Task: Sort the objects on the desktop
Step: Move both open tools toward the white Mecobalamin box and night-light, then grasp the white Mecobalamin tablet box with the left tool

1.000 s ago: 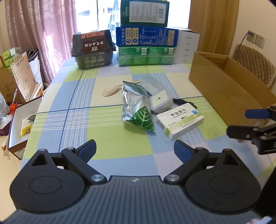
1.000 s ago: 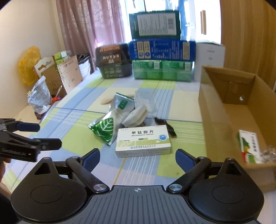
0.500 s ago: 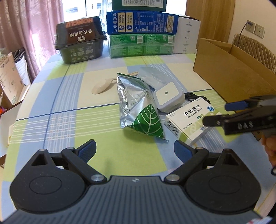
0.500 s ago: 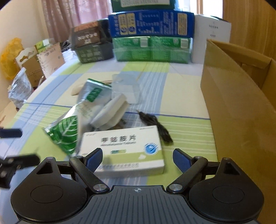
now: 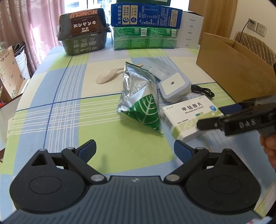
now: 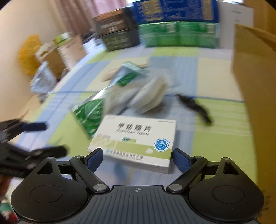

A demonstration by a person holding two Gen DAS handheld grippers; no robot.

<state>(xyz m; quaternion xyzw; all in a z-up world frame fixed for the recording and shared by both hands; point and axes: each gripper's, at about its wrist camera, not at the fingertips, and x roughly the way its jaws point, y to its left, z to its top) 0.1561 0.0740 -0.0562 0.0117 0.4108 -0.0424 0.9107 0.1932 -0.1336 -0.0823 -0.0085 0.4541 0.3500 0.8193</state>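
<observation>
Right wrist view is motion-blurred: only the medicine box (image 6: 138,143) print is half readable there, everything behind it smears. Left wrist view is sharp.

Hidden or cut off:
- Wooden spoon (image 5: 110,76): handle end runs behind the foil snack bag (image 5: 140,98).
- Clear plastic case (image 5: 159,68): near edge is covered by the white square device (image 5: 174,87), which leans on it.
- Black cable (image 5: 203,90): partly tucked behind the device and the box.
- Cardboard carton (image 5: 231,69): only its outer wall shows, inside not visible in either view.
- Right gripper (image 5: 222,115): its fingers cross in front of the medicine box's right end in the left view.
- Top box of the back stack is cropped by the frame edge.

Counts on the checked tablecloth (image 5: 69,106): 1 medicine box, 1 foil bag, 1 device, 1 cable, 1 spoon, 1 clear case, 1 carton. At the far edge: 1 dark noodle tub (image 5: 82,32), 1 blue milk box (image 5: 146,14) on a green pack (image 5: 144,37), 1 white box (image 5: 189,29).

Tools: left gripper (image 5: 134,149) is spread wide, nothing between the pads, low over bare cloth in front of the bag. Right gripper also spread wide, with the medicine box lying flat on the cloth just ahead of and between its pads (image 6: 94,158); contact can't be confirmed. Box sits right of the bag, near the carton.
</observation>
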